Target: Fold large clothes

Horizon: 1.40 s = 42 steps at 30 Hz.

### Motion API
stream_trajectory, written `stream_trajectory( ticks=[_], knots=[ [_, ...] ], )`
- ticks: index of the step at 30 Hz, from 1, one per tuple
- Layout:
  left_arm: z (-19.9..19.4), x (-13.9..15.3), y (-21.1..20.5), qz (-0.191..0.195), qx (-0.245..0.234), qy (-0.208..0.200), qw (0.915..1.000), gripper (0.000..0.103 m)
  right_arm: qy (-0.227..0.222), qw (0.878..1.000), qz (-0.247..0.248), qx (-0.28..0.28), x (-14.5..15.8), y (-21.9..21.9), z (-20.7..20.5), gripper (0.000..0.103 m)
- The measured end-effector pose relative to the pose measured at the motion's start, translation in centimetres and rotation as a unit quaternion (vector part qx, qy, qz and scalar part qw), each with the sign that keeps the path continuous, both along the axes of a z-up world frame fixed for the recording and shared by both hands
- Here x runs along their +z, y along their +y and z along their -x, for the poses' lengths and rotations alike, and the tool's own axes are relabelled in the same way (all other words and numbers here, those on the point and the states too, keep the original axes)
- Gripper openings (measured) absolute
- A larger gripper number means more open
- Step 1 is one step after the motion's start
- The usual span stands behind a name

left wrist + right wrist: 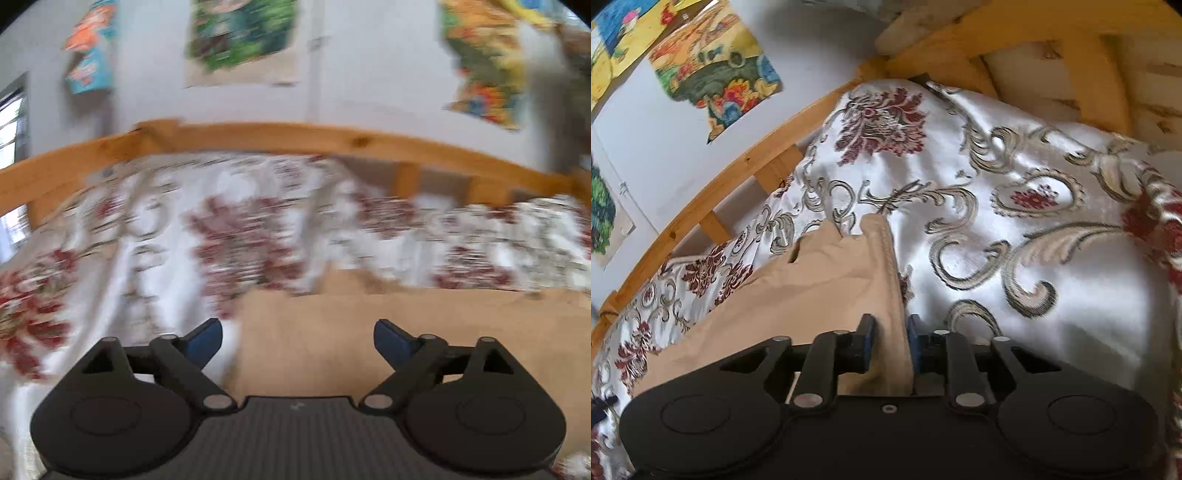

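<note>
My right jaws (888,341) pinch a stitched edge of the tan garment (812,280), which lies spread on the flowered bedspread (1015,206) ahead and to their left. My left jaws (297,341) gape wide, empty, over the garment's flat cloth.

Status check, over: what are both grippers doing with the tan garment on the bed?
Left gripper open, empty, above tan garment. Right gripper shut on its edge. Nothing in the way on floral bedspread.
</note>
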State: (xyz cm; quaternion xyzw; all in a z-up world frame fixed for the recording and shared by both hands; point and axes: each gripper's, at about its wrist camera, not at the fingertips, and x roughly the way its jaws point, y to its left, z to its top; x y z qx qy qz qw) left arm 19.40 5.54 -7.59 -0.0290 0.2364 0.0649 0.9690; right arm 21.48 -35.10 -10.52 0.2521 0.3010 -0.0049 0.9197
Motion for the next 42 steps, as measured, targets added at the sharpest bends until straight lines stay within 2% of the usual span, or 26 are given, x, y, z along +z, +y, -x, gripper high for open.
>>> stream_trajectory(
  ticks=[2,3,4,5,6,7,10,12,13,14,16,17,19,22,27,31,33,37,40,42],
  knots=[
    [-0.5,0.0,-2.4,-0.001,-0.033,-0.008,0.9994,0.096,-0.022,0.997,0.072,0.001,0.7,1.6,-0.3,0.029],
    [-1.1,-0.1,-3.4,-0.001,-0.046,-0.007,0.9989,0.097,-0.042,0.992,0.120,0.011,1.2,2.7,-0.3,0.034],
    [-1.5,-0.3,-4.4,-0.003,-0.056,-0.007,0.9984,0.097,-0.065,0.985,0.160,0.025,1.7,4.1,-0.5,0.044],
    [-2.1,-0.5,-5.5,-0.007,-0.065,-0.007,0.9978,0.097,-0.082,0.980,0.178,0.041,2.1,5.3,-0.8,0.052],
    [-2.8,-0.7,-6.6,-0.013,-0.071,-0.004,0.9974,0.098,-0.093,0.977,0.184,0.060,2.3,6.6,-1.4,0.073],
    [-3.6,-1.0,-7.6,-0.020,-0.071,-0.001,0.9973,0.100,-0.102,0.974,0.184,0.084,2.5,8.0,-2.1,0.086],
    [-5.4,-2.5,-9.9,-0.052,-0.069,0.012,0.9962,0.102,-0.116,0.964,0.186,0.153,2.4,12.7,-4.8,0.091],
    [-6.7,-4.0,-10.4,-0.083,-0.065,0.031,0.9940,0.102,-0.119,0.953,0.219,0.171,2.0,15.8,-6.8,0.097],
    [-6.9,-4.7,-10.4,-0.086,-0.060,0.038,0.9938,0.103,-0.121,0.945,0.243,0.181,1.4,17.0,-7.6,0.100],
    [-7.1,-5.4,-9.9,-0.076,-0.055,0.043,0.9947,0.103,-0.113,0.937,0.270,0.190,0.6,18.2,-8.5,0.101],
    [-7.3,-6.9,-8.3,-0.022,-0.053,0.055,0.9968,0.103,-0.088,0.928,0.298,0.205,-1.4,19.4,-9.7,0.102],
    [-7.3,-7.7,-7.5,0.007,-0.053,0.057,0.9970,0.103,-0.075,0.931,0.291,0.210,-2.7,19.4,-10.1,0.102],
    [-7.2,-8.7,-7.1,0.015,-0.056,0.048,0.9971,0.103,-0.066,0.940,0.260,0.208,-4.4,18.8,-10.4,0.102],
    [-7.8,-9.2,-6.6,0.027,-0.059,0.053,0.9965,0.103,-0.069,0.938,0.271,0.206,-5.0,19.1,-10.2,0.102],
    [-6.7,-7.5,-6.6,0.024,-0.063,0.063,0.9957,0.102,-0.066,0.943,0.248,0.212,-3.8,17.7,-9.4,0.102],
    [-2.7,-6.4,-6.8,0.078,-0.060,0.046,0.9941,0.102,-0.073,0.950,0.235,0.193,-0.7,15.5,-5.4,0.102],
    [-1.1,-7.2,-7.6,0.061,-0.057,0.049,0.9952,0.102,-0.068,0.949,0.240,0.193,-0.5,15.1,-3.9,0.102],
    [-0.6,-8.6,-9.3,-0.002,-0.047,0.050,0.9977,0.103,-0.051,0.949,0.247,0.188,-2.5,15.2,-3.2,0.102],
    [-1.0,-8.7,-9.3,-0.005,-0.049,0.055,0.9973,0.103,-0.047,0.944,0.261,0.196,-3.6,15.7,-3.7,0.102],
    [-0.5,-8.2,-9.0,0.003,-0.044,0.061,0.9971,0.102,-0.041,0.947,0.252,0.196,-3.2,15.4,-3.7,0.102]
  ],
)
